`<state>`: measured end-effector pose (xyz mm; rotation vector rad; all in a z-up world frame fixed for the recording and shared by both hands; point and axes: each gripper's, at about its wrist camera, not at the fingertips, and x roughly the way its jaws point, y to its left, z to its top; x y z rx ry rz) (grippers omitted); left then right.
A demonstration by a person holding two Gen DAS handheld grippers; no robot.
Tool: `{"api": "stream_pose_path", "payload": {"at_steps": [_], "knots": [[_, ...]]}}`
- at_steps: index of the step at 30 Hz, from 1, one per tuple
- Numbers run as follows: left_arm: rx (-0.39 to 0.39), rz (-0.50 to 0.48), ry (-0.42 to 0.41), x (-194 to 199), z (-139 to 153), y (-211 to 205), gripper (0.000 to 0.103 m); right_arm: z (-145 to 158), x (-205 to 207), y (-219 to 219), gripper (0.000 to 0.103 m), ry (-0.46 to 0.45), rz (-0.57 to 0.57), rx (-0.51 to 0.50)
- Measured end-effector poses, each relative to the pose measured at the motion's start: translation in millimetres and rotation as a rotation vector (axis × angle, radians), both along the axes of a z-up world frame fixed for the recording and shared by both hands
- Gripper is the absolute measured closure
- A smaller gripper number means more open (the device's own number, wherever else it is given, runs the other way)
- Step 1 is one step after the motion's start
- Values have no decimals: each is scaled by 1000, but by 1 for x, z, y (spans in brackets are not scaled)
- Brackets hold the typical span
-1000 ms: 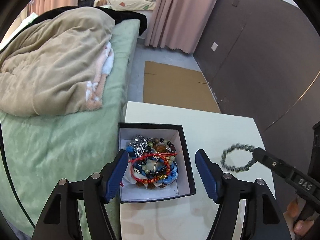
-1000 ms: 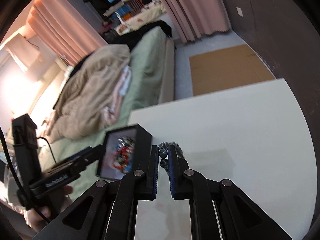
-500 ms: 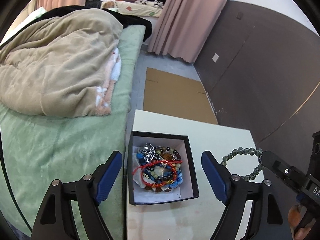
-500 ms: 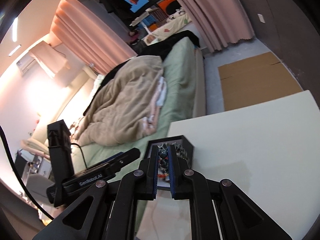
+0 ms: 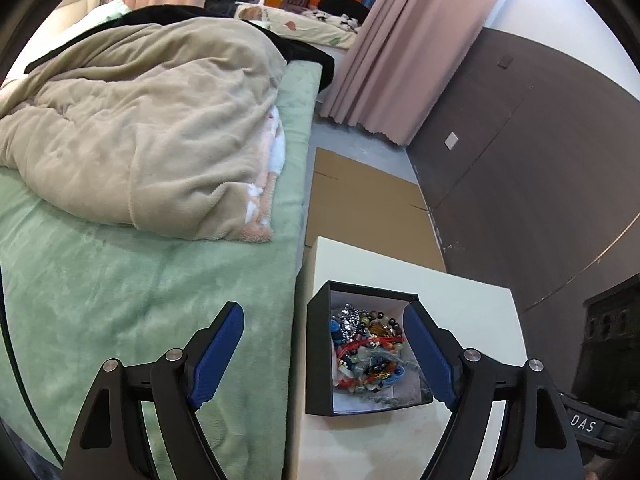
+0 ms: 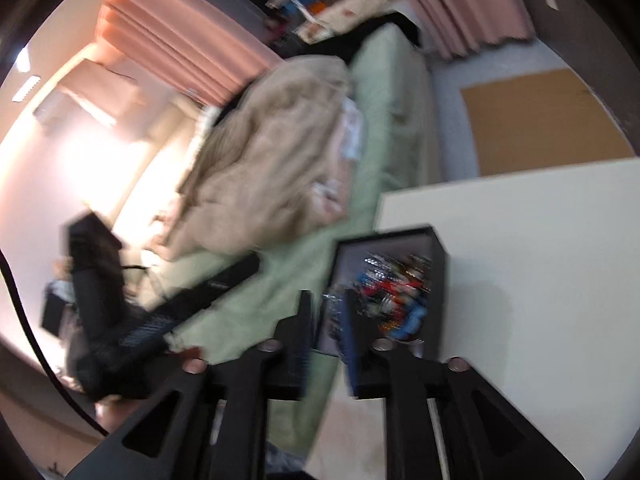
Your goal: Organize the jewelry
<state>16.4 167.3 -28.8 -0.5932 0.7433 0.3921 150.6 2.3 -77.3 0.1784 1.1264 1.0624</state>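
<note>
A black jewelry box with a white inside stands on the white table, near its left edge. It holds a heap of coloured bead bracelets; a grey-green bead bracelet lies blurred at the heap's near edge. My left gripper is open and empty, its jaws astride the box's left wall. In the blurred right wrist view the box sits just ahead of my right gripper, whose jaws stand slightly apart with nothing clearly between them.
A bed with a green sheet and a beige blanket runs along the table's left side. Flat cardboard lies on the floor beyond the table. A dark wall is at the right. The left tool shows in the right wrist view.
My right gripper carried the grey-green bead bracelet over the box and parted its jaws; the bracelet now lies in the box. My left gripper shifted left and back.
</note>
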Motion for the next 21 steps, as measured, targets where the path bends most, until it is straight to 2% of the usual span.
{"api": "stream_pose_path", "payload": {"at_steps": [1,4,8,13,16,21], "knots": [[3,-3,1,0,0,-1,21,-2,2,-5,52,-6,-20,-12],[13,-23,3,3,1,-6,21,0,4,-16,50,-22,-29,-28],[31,-60,6,7,3,-19,21,5,8,-35,34,-55,-72,-49],[69,-94,7,11,8,-39,21,13,13,-59,33,-72,-114,-57],[92,-108,15,15,8,-51,21,20,16,-77,33,-118,-186,-72],[205,-145,33,20,12,-84,21,30,15,-98,33,-174,-227,-113]]}}
